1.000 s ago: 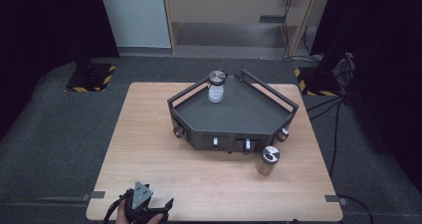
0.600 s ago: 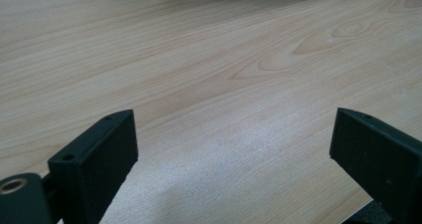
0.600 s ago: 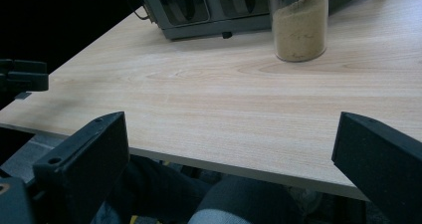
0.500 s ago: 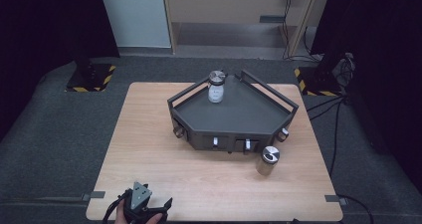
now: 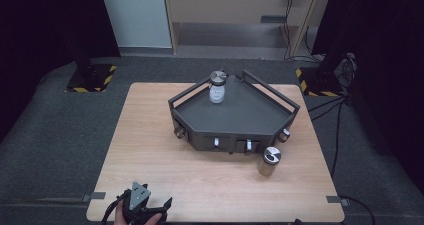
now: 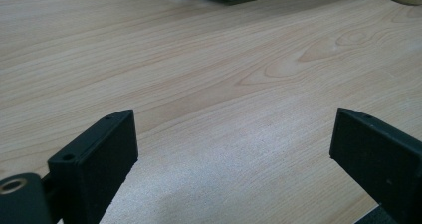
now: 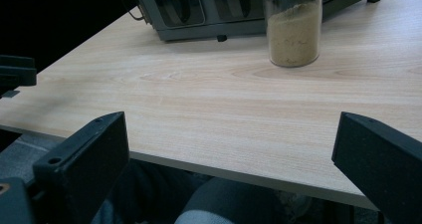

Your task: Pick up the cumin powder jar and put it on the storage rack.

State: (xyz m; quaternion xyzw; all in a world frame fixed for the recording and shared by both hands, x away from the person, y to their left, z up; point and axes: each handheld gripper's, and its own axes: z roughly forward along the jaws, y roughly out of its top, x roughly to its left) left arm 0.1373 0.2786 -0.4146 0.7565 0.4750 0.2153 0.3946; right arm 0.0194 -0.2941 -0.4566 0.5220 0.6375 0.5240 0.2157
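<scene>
So far: nothing is being handled yet.
Left gripper (image 5: 145, 212): you're holding it wide open and empty, lower left.
Right gripper (image 7: 229, 169): gaping, empty.
Jars: white-filled jar (image 5: 217, 87) sitting in the tray (image 5: 260, 117); brown-filled jar (image 5: 269, 161) standing on the desk (image 5: 150, 135), lower right.

Cut off at the top edge: spice jar (image 7: 292, 27) lid and rack (image 7: 239, 10) top. Contents of tray jar (image 5: 217, 87) too small to tell.

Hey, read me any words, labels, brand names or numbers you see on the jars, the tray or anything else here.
None can be read.
Jar on the tray: pale contents, no legible label.
Jar on the table: plain glass, tan powder, no label.
Tray: unmarked.
</scene>
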